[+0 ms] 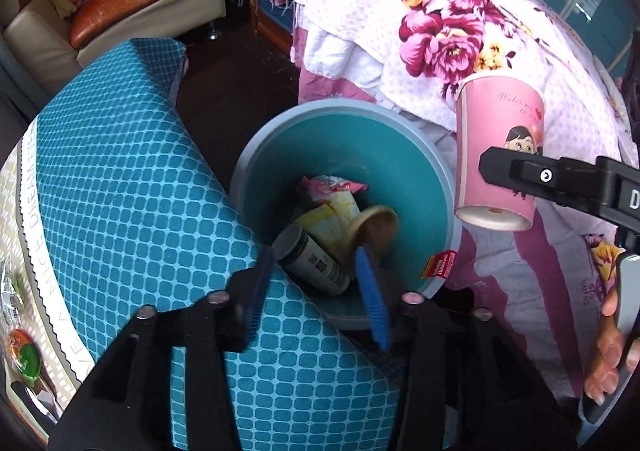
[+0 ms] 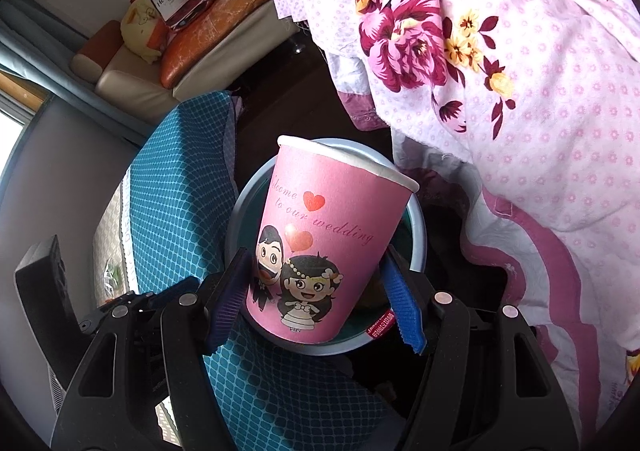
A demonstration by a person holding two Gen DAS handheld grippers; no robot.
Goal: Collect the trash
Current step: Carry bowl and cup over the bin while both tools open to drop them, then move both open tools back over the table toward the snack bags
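Over the teal bin, the left gripper is seen with its jaws parted and nothing between them; a blurred tan object is caught just beyond the fingertips, apparently dropping among the wrappers and the grey cup already inside. At three o'clock in the left wrist view, the pink paper cup is held by the right gripper, its blue pads pressed on the lower wall, the mouth tilted toward twelve o'clock. The cup hangs at the bin's rim, beside the floral bedsheet, not clearly over the opening. If it is let go here, it could be tipped off the rim onto the floor or bedding. The thin wall could also be crushed by a tighter squeeze.
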